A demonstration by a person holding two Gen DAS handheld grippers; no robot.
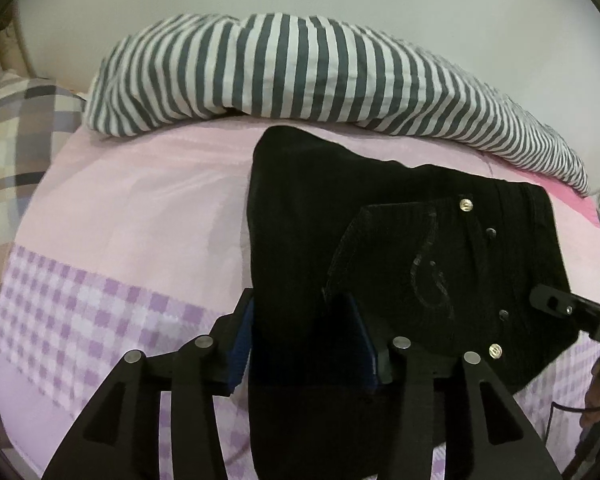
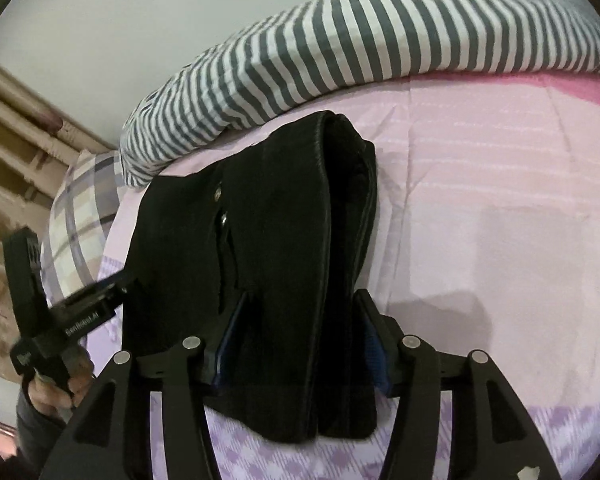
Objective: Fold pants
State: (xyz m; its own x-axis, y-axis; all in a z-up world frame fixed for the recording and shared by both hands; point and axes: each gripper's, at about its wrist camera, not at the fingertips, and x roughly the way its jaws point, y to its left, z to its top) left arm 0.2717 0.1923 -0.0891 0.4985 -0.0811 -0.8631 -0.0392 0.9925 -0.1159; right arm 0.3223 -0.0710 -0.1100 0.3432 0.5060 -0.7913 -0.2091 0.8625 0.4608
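Observation:
Black pants (image 1: 380, 240) lie folded in a thick bundle on the pink bed sheet (image 1: 140, 200), back pocket and metal rivets facing up. My left gripper (image 1: 304, 344) has its blue-padded fingers either side of the near edge of the bundle and is shut on it. In the right wrist view the pants (image 2: 284, 240) show as stacked layers, and my right gripper (image 2: 300, 332) is shut on the near end of the stack. The right gripper's body (image 1: 572, 312) shows at the right edge of the left view; the left gripper's body (image 2: 80, 308) shows at left in the right view.
A grey-and-white striped duvet (image 1: 300, 68) is bunched along the far side of the bed against a white wall. A plaid pillow (image 1: 16, 132) lies at far left. The sheet has a purple checked band (image 1: 80, 312) near me. A wooden headboard (image 2: 16, 120) stands at left.

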